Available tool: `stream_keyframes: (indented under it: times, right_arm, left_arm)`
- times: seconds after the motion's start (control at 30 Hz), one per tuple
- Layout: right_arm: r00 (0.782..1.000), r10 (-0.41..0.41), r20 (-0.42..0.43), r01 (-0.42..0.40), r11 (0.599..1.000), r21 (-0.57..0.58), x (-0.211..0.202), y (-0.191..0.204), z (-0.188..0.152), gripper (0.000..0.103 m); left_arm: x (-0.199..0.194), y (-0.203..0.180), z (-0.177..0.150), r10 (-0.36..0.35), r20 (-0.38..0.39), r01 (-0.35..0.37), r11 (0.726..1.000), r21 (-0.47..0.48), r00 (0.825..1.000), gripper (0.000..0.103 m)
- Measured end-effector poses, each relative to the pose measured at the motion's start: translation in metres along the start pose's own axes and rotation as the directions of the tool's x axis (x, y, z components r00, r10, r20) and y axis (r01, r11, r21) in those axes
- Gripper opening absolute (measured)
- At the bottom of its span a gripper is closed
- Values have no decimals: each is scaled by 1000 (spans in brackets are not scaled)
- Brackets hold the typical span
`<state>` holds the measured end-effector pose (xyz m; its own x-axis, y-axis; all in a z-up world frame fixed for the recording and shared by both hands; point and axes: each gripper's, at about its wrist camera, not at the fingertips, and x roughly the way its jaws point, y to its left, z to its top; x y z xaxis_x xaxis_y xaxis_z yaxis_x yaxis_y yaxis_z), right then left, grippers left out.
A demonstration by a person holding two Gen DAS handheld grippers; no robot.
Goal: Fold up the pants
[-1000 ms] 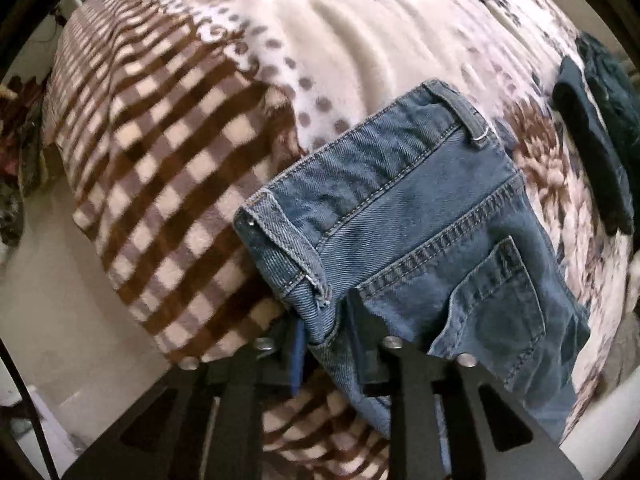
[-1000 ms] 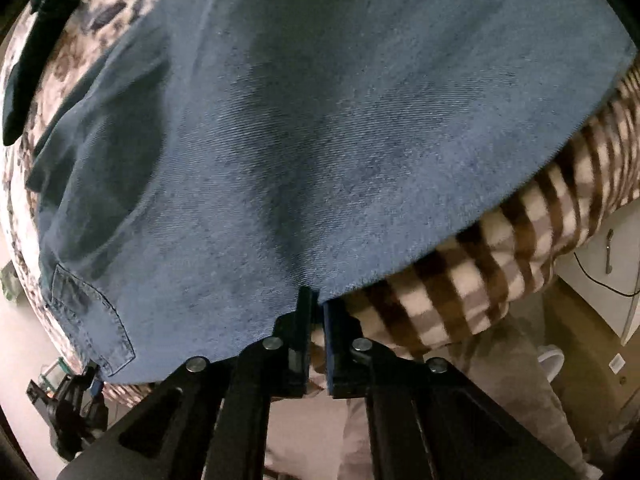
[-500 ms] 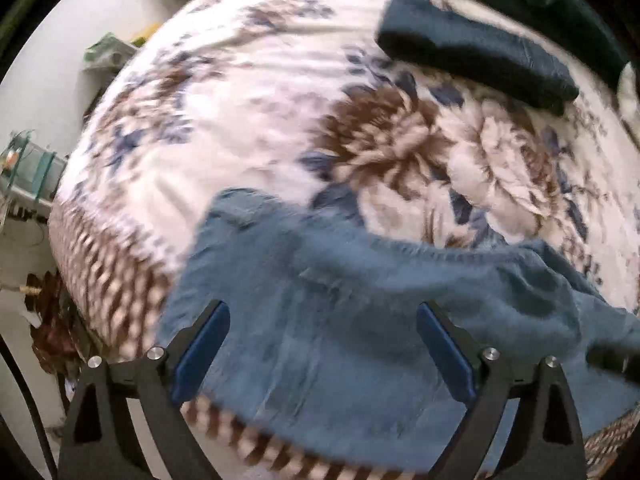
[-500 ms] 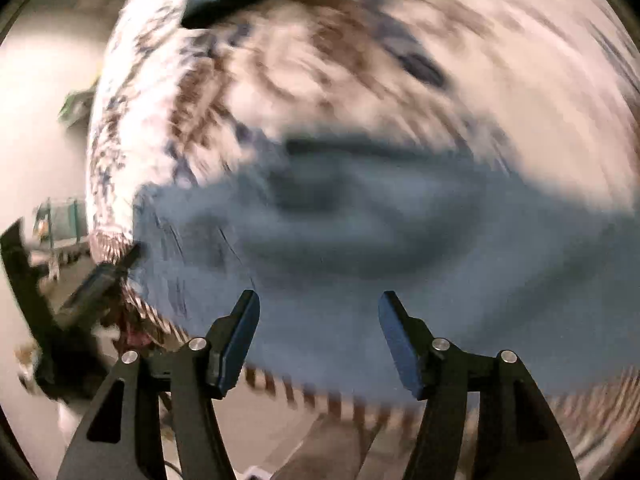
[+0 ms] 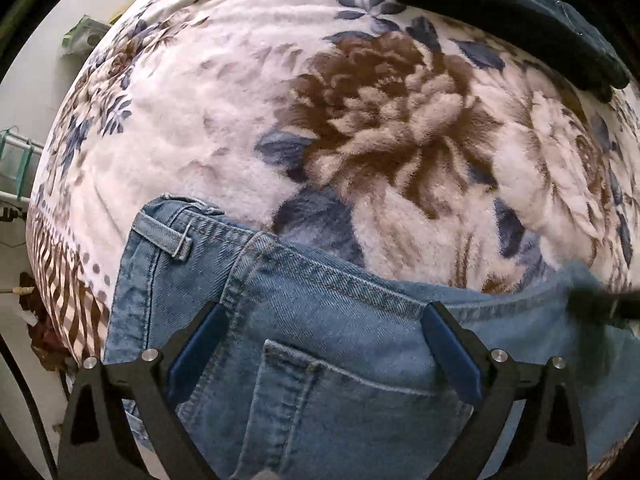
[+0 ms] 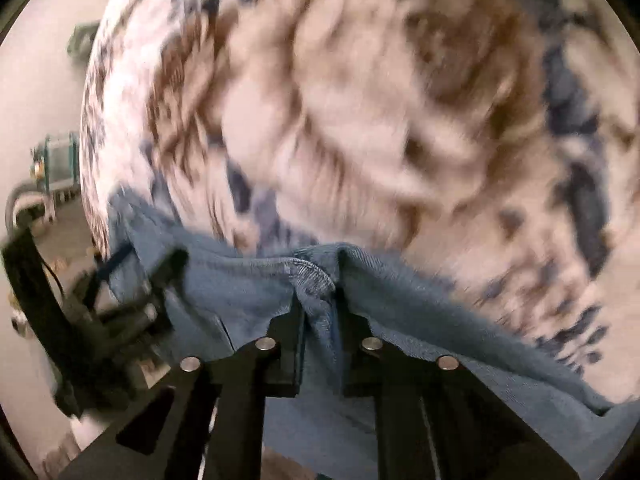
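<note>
I see the jeans (image 5: 340,340) lying on the bed, on a fluffy blanket (image 5: 360,128) with big brown and blue flowers and a striped brown border at its left edge. The denim is mid-blue, a little faded, with thick double seams. In the left wrist view I can see the waistband with a belt loop (image 5: 176,240) and a back pocket (image 5: 340,408) stitched flat.

My left hand-held gripper (image 5: 320,344) hangs low over the pocket area. Its two blue pads (image 5: 196,352) stand wide apart and nothing is between them.

My right hand-held gripper (image 6: 320,312) points at the far edge of the jeans (image 6: 400,320). Its fingers are almost together, and a bunched fold of denim with a thick seam is pinched between them. This view is blurred, so the blanket (image 6: 360,100) shows only as soft patches. The left gripper appears there too, dark and blurred, over the left end of the jeans.

A dark folded cloth (image 5: 500,12) lies on the blanket, well apart from the jeans.
</note>
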<state>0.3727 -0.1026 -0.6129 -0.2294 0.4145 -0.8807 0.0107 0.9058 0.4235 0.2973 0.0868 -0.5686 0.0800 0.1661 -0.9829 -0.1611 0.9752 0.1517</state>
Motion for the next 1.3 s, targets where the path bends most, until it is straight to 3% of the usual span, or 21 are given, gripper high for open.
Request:
stream_keyframes:
  times: [0.07,0.13,0.2,0.23,0.3,0.33,0.47,0.57,0.6,0.67,0.7,0.83,0.87,1.0,1.07,1.13,1.2,1.23,1.3]
  right_arm:
    - [998,-30,48,27,997,67,-11,-10,12,3]
    - [991,134,0,-132,983,131,-10,-22,25,3]
    - [965,256,-58,-248,962,115,-4,-18,31,7]
    - [967,235,-100,-229,971,71,0,-11,32,12]
    - [972,169,-161,-172,985,-2,12,1,33,40]
    - [973,118,-199,-130,990,-49,21,7,31,42]
    - [958,95,-269,-128,986,-107,44,10,24,42]
    - [945,149,-291,-195,971,-137,45,6,20,46]
    - [935,185,-303,-235,962,-138,44,5,19,46]
    - [889,285,-358,-350,928,-130,37,3,12,46]
    - [881,290,-373,-365,919,-148,29,-2,5,46]
    - [896,235,-378,-322,928,-188,40,1,-1,46]
    - [911,220,-350,-293,941,-171,48,-1,6,46]
    - [902,269,-339,-320,942,-103,68,3,12,55]
    - [899,300,-318,-349,931,-109,58,4,7,55]
    - [883,377,-281,-410,910,-66,48,-4,4,52]
    - [879,418,-230,-434,901,-22,41,-17,2,38]
    - [883,421,-207,-430,903,1,41,-24,1,36]
    - [937,304,-174,-305,952,16,44,-27,-2,11]
  left_arm:
    - [1,1,1,-2,-7,2,1000,5,1000,102]
    - [1,4,2,-14,-20,14,1000,-3,1000,102]
    - [-2,7,3,-25,-28,25,1000,-13,999,102]
    - [-4,10,5,-29,-29,28,999,-17,999,102]
    - [-10,14,6,-40,-18,40,999,-28,999,102]
    - [-14,14,6,-38,-12,38,999,-26,999,102]
    - [-19,16,2,-49,-11,49,998,-27,999,102]
    - [-14,16,-4,-57,-26,56,998,-30,998,102]
    - [-12,17,-6,-59,-32,58,998,-35,998,102]
    - [-8,17,-8,-68,-32,67,997,-48,997,102]
    - [-7,15,-10,-70,-31,68,996,-54,997,102]
    - [-6,15,-12,-76,-25,74,995,-60,997,102]
    - [-6,14,-13,-67,-20,66,996,-52,998,102]
    - [-5,3,-12,-18,-2,18,1000,-14,1000,102]
    - [-5,2,-13,-11,-4,11,1000,-11,1000,102]
    - [-4,4,-12,-17,-9,16,1000,-22,1000,102]
    - [-3,7,-12,-26,-17,25,999,-37,1000,102]
    - [-3,8,-12,-27,-17,26,999,-38,1000,102]
    - [-1,5,-11,-27,-19,26,999,-31,999,102]
